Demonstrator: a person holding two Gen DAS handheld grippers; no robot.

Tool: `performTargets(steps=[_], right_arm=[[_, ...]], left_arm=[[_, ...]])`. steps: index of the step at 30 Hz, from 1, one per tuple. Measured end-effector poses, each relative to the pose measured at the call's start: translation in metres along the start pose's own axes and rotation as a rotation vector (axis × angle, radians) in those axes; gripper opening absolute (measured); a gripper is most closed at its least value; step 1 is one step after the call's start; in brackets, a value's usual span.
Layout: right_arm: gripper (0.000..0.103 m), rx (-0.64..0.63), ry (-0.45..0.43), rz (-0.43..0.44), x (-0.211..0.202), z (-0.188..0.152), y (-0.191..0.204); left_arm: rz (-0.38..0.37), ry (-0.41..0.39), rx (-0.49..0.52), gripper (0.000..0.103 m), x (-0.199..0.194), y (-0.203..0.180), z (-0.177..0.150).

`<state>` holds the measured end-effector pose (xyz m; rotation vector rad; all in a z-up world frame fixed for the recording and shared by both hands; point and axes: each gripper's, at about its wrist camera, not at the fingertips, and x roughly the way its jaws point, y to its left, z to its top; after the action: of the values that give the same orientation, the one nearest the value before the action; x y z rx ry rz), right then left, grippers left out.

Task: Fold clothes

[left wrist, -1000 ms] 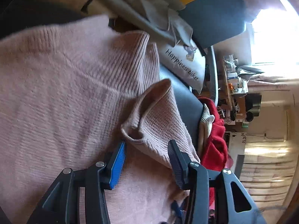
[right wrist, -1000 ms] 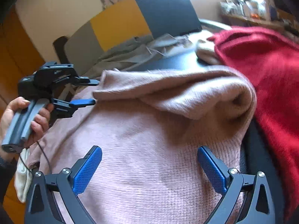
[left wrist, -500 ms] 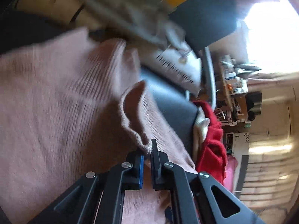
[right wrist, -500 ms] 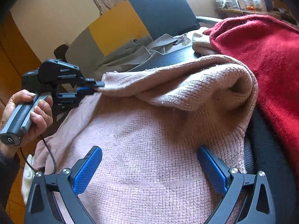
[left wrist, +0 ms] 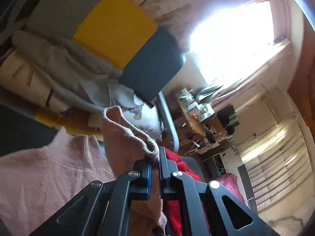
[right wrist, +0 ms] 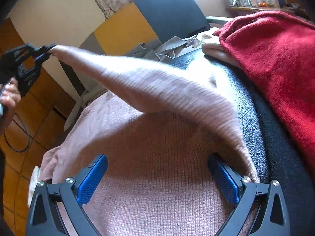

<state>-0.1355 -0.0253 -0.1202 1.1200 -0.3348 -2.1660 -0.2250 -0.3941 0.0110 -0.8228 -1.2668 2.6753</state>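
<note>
The left gripper (left wrist: 155, 169) has its fingers clamped on the sleeve cuff (left wrist: 137, 135) of the pink sweater (right wrist: 157, 177), lifted to the left over the black seat (right wrist: 246, 102). The right gripper (right wrist: 157, 179) hovers with fingers apart over the sweater body. The thin grip may slip if the stretched sleeve pulls. The sleeve is blurred, and the sweater's near edge is cut off.

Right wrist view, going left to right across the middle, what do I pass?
Person's hand → left hand-held gripper clamped on the pink sweater's sleeve end → lifted pink sleeve → black leather seat → red sweater.
</note>
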Motion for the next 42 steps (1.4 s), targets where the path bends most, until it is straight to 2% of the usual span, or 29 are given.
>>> performTargets(steps=[4,9,14,17,19,21,24,26,28,30,33,36,39,41,42], right_arm=[[0.103,0.009,-0.003,0.011,0.0,0.0,0.0],[0.103,0.01,-0.002,0.012,0.0,0.0,0.0],[0.103,0.005,0.002,0.004,0.0,0.0,0.0],[0.103,-0.002,0.005,-0.005,0.001,0.001,0.002],[0.103,0.001,0.003,-0.001,0.001,0.001,0.001],[0.103,0.005,0.001,0.004,0.0,0.001,-0.001],[0.103,0.003,0.002,0.002,-0.001,0.001,-0.001],[0.103,-0.003,0.007,-0.009,-0.001,0.0,0.001],[0.103,-0.018,0.022,-0.025,-0.002,-0.001,0.005],[0.103,-0.067,0.068,-0.031,-0.009,-0.004,0.013],[0.103,-0.142,0.136,-0.041,-0.019,-0.009,0.025],[0.103,-0.214,0.196,-0.049,-0.03,-0.013,0.036],[0.103,-0.261,0.163,-0.054,-0.043,0.013,0.037],[0.103,-0.287,0.125,-0.07,-0.046,0.04,0.036],[0.103,-0.296,0.111,-0.083,-0.043,0.053,0.033]], left_arm=[[-0.003,-0.014,0.036,0.004,-0.028,0.015,-0.017],[-0.001,-0.033,0.055,0.004,-0.067,0.048,-0.065],[0.117,0.057,-0.032,0.004,-0.074,0.116,-0.118],[0.155,0.11,-0.129,0.005,-0.079,0.16,-0.142],[0.19,0.119,-0.175,0.02,-0.087,0.184,-0.152],[0.231,0.109,-0.207,0.024,-0.097,0.202,-0.157],[0.255,0.095,-0.212,0.036,-0.107,0.214,-0.147],[0.24,0.117,-0.215,0.045,-0.104,0.216,-0.138],[0.239,0.149,-0.174,0.053,-0.091,0.213,-0.125],[0.24,0.185,-0.139,0.054,-0.077,0.211,-0.116],[0.217,0.26,-0.144,0.056,-0.053,0.211,-0.104],[0.181,0.282,-0.141,0.056,-0.039,0.204,-0.095],[0.09,0.301,-0.207,0.055,-0.033,0.202,-0.09],[0.057,0.316,-0.275,0.054,-0.028,0.207,-0.087],[0.063,0.324,-0.288,0.052,-0.025,0.208,-0.086]])
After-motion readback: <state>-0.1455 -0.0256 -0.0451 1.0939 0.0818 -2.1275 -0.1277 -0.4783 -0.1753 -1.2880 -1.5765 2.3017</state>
